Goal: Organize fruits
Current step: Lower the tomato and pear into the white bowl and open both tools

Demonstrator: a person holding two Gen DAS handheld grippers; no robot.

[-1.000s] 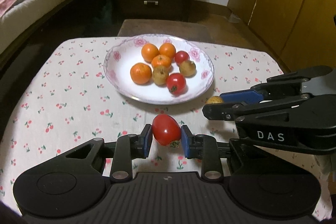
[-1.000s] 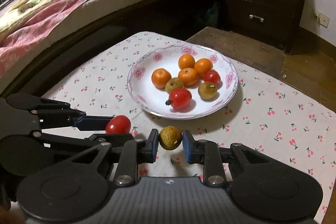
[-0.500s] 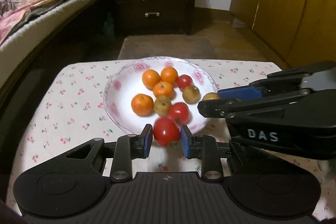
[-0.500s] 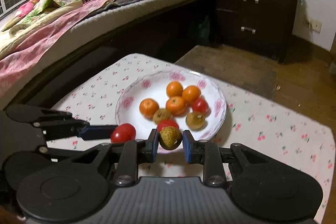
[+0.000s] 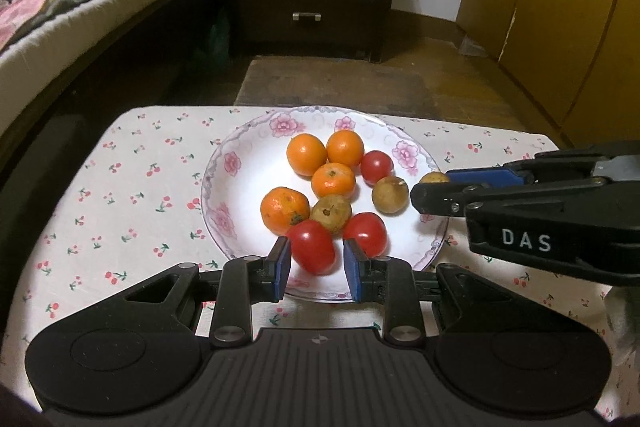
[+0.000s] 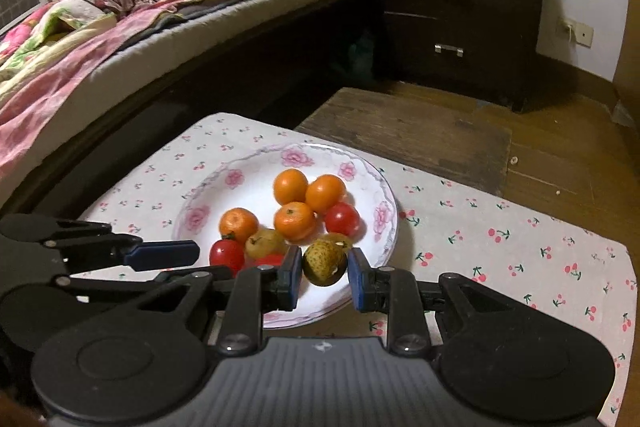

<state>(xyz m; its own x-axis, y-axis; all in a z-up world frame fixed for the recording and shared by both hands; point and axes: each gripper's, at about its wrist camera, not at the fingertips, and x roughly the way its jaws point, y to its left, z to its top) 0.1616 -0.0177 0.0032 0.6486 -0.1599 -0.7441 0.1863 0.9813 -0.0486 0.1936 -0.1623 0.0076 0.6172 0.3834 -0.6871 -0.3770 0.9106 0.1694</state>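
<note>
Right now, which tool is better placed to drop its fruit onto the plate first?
Left. Left tool holds its tomato over bare plate; right tool holds its speckled fruit near the rim, fruit crowded behind it.

4 round orange tangerines sat on 1 white floral-rimmed plate. 3 red tomatoes in all, 1 of them clamped. 3 brownish-yellow speckled small pears in all, 1 clamped. 2 black two-finger grippers with blue pads.
</note>
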